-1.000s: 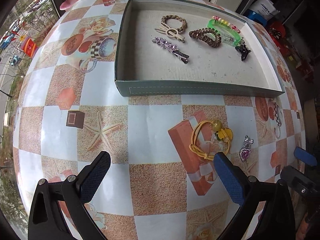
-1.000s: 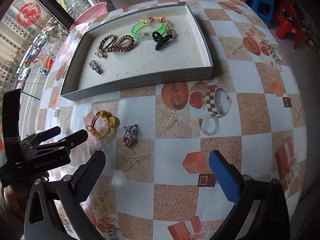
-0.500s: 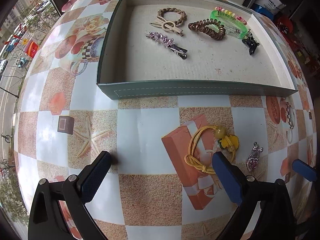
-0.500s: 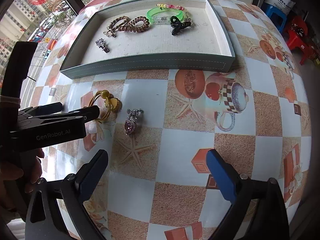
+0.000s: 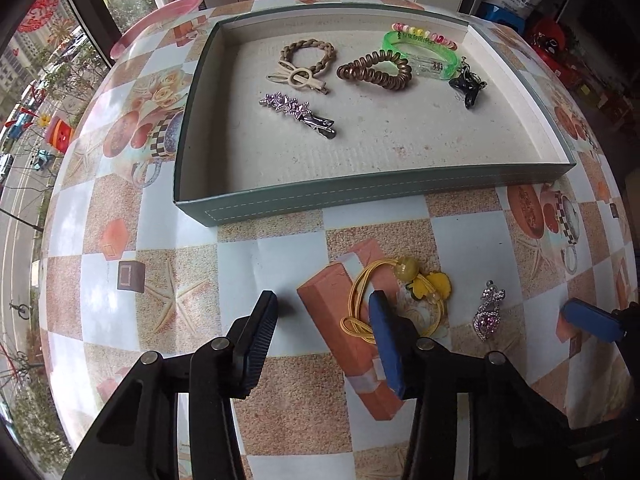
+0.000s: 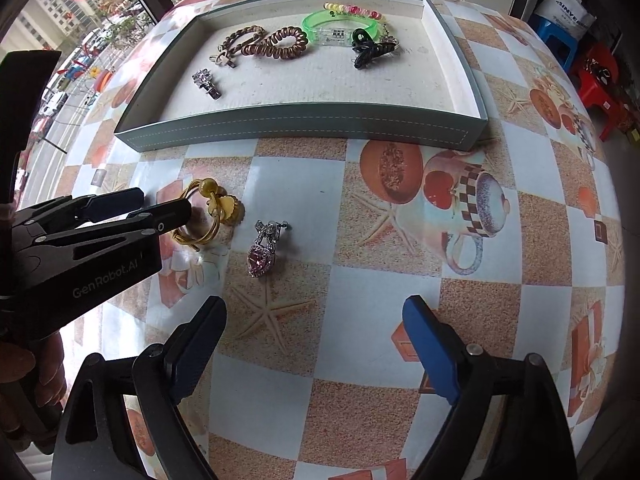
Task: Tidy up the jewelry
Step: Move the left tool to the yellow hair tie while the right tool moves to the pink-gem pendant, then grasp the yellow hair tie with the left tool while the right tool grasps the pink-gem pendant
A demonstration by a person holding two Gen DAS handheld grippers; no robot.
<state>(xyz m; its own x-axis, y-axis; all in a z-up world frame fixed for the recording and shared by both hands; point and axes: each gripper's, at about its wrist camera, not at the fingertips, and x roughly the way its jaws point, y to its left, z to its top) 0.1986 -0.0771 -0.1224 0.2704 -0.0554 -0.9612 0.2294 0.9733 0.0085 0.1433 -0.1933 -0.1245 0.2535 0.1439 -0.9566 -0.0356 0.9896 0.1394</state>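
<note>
A yellow hair tie (image 5: 400, 296) with a flower charm lies on the patterned tablecloth, in front of the grey-green tray (image 5: 360, 196). My left gripper (image 5: 323, 304) points down over it with its jaws closing. The tie's left loop is between them and the blue finger covers part of it, but no pad presses on it. A pink heart brooch (image 6: 262, 256) lies just right of the tie (image 6: 208, 216). My right gripper (image 6: 314, 308) hovers near the brooch, its wide jaws closing slightly with nothing between them.
Inside the tray (image 6: 300, 132) lie a braided tie (image 5: 308, 56), a brown coil tie (image 5: 376, 70), a green bracelet (image 5: 424, 52), a black claw clip (image 5: 466, 88) and a silver star clip (image 5: 296, 110). A pink basin (image 5: 160, 20) sits back left. Stools (image 6: 600, 76) stand beyond the table's right edge.
My left gripper has slid over to the yellow tie and its jaws have narrowed sharply. My right gripper has come lower and closer to the brooch.
</note>
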